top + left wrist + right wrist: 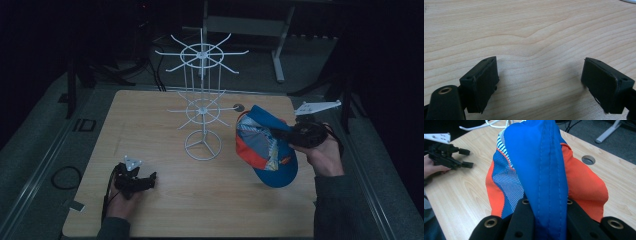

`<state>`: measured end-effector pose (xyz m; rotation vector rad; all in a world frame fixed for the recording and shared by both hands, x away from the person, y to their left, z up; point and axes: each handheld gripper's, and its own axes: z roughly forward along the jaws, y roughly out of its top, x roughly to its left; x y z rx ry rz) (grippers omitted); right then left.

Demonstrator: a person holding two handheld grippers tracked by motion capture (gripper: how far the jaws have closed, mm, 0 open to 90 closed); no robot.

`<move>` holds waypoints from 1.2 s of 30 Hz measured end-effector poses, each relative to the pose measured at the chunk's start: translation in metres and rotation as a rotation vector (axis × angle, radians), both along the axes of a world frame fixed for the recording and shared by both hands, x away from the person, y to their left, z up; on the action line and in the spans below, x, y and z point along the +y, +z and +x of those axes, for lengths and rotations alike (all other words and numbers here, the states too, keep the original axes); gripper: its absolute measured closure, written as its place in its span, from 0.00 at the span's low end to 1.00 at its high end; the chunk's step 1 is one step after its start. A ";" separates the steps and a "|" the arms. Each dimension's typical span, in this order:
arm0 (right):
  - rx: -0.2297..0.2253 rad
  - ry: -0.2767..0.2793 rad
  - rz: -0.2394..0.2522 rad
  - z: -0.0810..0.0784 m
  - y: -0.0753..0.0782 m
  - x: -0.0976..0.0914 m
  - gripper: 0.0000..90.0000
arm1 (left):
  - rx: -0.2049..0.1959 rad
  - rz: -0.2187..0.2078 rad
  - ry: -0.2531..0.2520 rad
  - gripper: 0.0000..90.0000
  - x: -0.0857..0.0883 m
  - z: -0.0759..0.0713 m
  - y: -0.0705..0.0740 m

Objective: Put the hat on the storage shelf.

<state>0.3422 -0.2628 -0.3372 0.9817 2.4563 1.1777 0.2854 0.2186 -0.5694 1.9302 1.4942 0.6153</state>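
A blue and orange cap [265, 147] hangs above the right half of the wooden table [165, 200], held up by my right gripper [280, 134], which is shut on its blue fabric. In the right gripper view the cap [536, 167] rises between the two black jaws, which pinch a blue fold of it. A white wire display stand [201, 100] with spoke-like hooks stands at the table's middle back. My left gripper [150, 177] rests low at the front left, open, with bare wood between its jaws; the left gripper [464, 157] also shows far off in the right gripper view.
A round cable hole [239, 107] lies in the table near the stand's right side. A grey frame leg [278, 60] stands on the floor behind the table. A cable loop [66, 177] lies on the floor at the left.
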 end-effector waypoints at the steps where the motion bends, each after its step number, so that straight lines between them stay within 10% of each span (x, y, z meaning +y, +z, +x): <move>1: 0.000 0.003 0.001 -0.001 0.001 0.000 0.98 | 0.000 0.000 0.000 0.16 0.000 0.000 0.000; 36: -0.062 0.084 0.078 -0.014 0.040 0.005 0.98 | -0.001 0.000 0.000 0.16 0.000 0.000 0.000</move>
